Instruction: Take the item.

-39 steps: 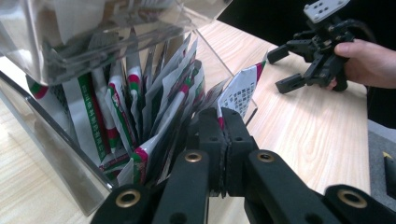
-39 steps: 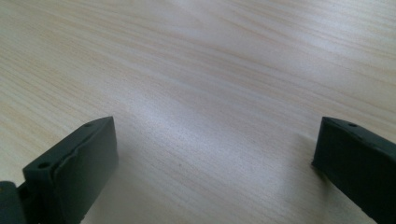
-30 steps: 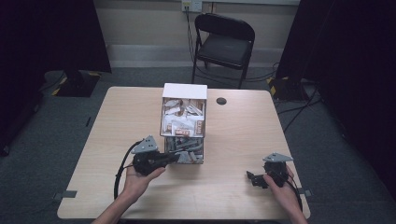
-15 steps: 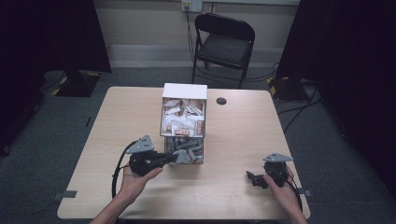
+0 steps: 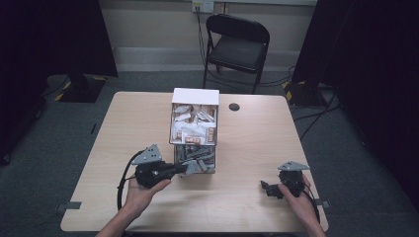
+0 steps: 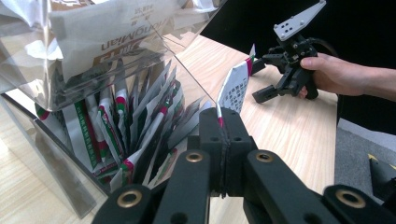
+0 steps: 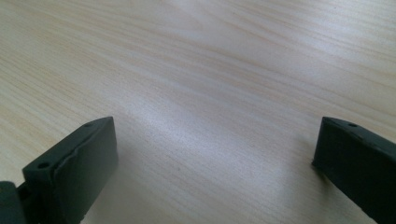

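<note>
Clear acrylic dispenser [image 6: 93, 56] crowds the sachet [image 6: 236, 86] clamped in the left gripper [image 6: 223, 126] fingers; a skewed pull may tear it; right gripper [image 7: 215, 154] fingers stand apart over the counter [image 7: 210, 70].

Your table [image 5: 123, 128] is a pale wood-grain top with rounded corners. A clear box of packets [image 5: 193, 131] with a white lid stands on it near the middle, and a small dark disc [image 5: 234, 106] lies just beyond the box
</note>
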`<state>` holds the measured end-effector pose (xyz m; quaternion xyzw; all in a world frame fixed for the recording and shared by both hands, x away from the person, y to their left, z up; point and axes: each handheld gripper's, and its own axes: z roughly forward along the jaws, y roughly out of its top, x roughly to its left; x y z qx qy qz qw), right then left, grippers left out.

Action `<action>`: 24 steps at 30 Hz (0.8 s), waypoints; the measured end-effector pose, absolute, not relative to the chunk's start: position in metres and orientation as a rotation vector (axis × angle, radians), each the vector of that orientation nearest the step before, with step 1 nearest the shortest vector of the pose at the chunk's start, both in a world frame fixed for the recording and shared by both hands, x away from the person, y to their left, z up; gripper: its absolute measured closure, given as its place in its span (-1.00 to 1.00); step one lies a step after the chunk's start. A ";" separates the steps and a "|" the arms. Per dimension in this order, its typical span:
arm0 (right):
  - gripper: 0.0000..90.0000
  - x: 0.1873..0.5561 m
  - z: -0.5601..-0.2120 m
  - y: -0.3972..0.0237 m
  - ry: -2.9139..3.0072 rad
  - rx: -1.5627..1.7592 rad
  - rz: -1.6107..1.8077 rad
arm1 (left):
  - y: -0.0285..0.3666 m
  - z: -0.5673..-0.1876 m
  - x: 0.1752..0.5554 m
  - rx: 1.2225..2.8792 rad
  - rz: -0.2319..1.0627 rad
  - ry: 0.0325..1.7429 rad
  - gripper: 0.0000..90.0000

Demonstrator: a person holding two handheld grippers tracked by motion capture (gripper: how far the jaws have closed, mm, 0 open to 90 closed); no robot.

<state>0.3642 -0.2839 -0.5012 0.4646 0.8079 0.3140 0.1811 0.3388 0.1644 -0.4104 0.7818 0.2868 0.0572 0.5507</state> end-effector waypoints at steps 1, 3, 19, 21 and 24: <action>-1.00 0.364 -0.501 -0.284 2.282 1.309 0.888 | 0.165 -0.410 0.338 1.857 0.138 0.674 0.99; -1.00 0.365 -0.501 -0.284 2.285 1.309 0.888 | 0.168 -0.408 0.337 1.842 0.143 0.683 0.99; -1.00 0.365 -0.501 -0.284 2.284 1.306 0.887 | 0.195 -0.396 0.322 1.861 0.185 0.696 0.99; -1.00 0.365 -0.501 -0.284 2.283 1.308 0.887 | 0.201 -0.396 0.320 1.847 0.193 0.702 0.99; -1.00 0.365 -0.501 -0.284 2.283 1.308 0.887 | 0.210 -0.396 0.319 1.819 0.190 0.722 0.99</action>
